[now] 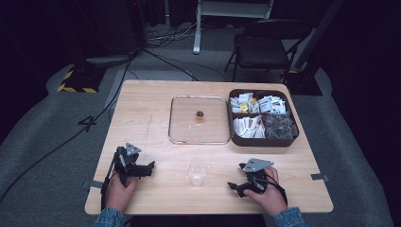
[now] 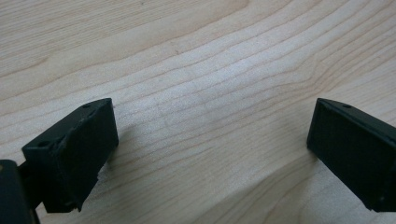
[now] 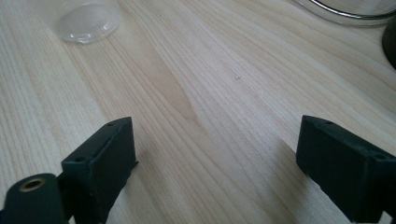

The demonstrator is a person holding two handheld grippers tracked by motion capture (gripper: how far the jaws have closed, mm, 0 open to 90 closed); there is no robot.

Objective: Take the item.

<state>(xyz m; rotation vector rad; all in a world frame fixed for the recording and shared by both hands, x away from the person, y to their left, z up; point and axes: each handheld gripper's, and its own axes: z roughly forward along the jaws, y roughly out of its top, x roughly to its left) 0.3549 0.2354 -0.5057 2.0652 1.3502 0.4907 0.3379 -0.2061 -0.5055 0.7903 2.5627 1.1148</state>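
Note:
A clear plastic cup (image 1: 197,172) stands upright near the table's front edge, between my two grippers. My left gripper (image 1: 150,168) rests on the wood to the cup's left, its jaws wide open and pointing right at bare table (image 2: 212,109). On the cup's right, my right gripper (image 1: 237,176) also stands open with nothing between its jaws (image 3: 215,125). In the right gripper view the cup (image 3: 86,18) sits at the top left, well beyond the jaws. A square glass lid (image 1: 182,120) with a small gold knob (image 1: 199,115) lies flat at the table's middle.
A dark brown compartment box (image 1: 263,143) holding several packets stands at the back right, touching the lid's right side. The lid's rim (image 3: 350,14) and the box's corner (image 3: 390,42) show at the top right of the right gripper view. A folding chair (image 1: 265,47) stands beyond the table.

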